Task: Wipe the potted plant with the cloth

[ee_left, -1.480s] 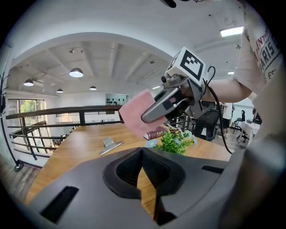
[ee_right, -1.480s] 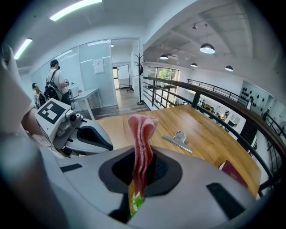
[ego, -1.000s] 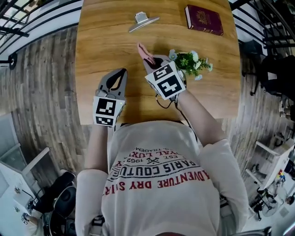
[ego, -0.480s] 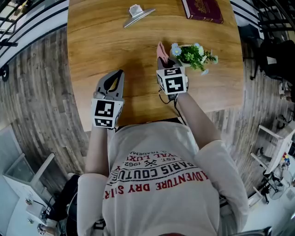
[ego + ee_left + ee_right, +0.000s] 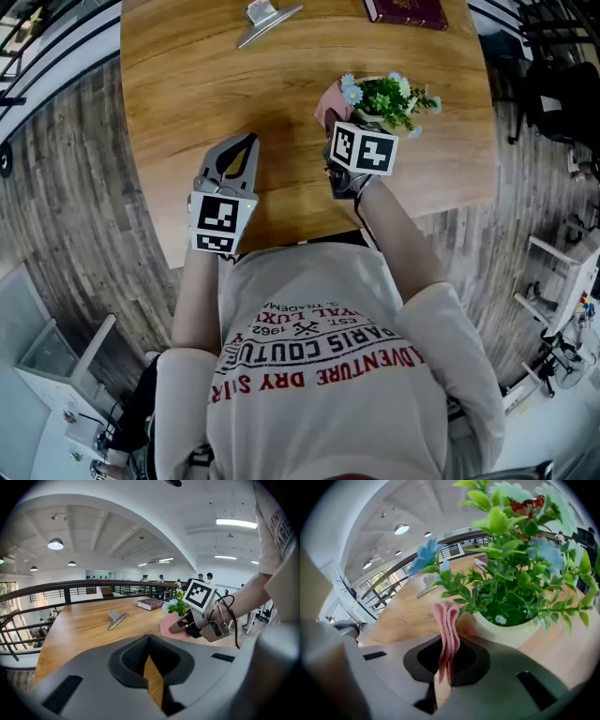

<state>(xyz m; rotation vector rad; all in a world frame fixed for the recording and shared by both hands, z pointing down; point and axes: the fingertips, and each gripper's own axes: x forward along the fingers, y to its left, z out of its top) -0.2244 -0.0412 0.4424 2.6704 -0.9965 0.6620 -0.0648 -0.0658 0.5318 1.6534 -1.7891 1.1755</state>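
A small potted plant [image 5: 392,94] with green leaves and pale blue flowers stands in a cream pot [image 5: 508,629] on the wooden table [image 5: 206,84]. My right gripper [image 5: 334,118] is shut on a folded pink cloth [image 5: 446,623], held upright at the pot's left side, its top edge among the lowest leaves. In the left gripper view the cloth [image 5: 169,625] hangs in front of the plant [image 5: 177,605]. My left gripper [image 5: 246,142] is shut and holds nothing, low over the table near the front edge, left of the right gripper.
A metal binder clip [image 5: 264,17] lies at the back of the table and a dark red book [image 5: 405,11] at the back right. The table's front edge runs just below both grippers. Railings and wooden floor surround the table.
My right gripper has rolled and carried the cloth right and down, from beside the plant to close against the pot. The left gripper has hardly shifted.
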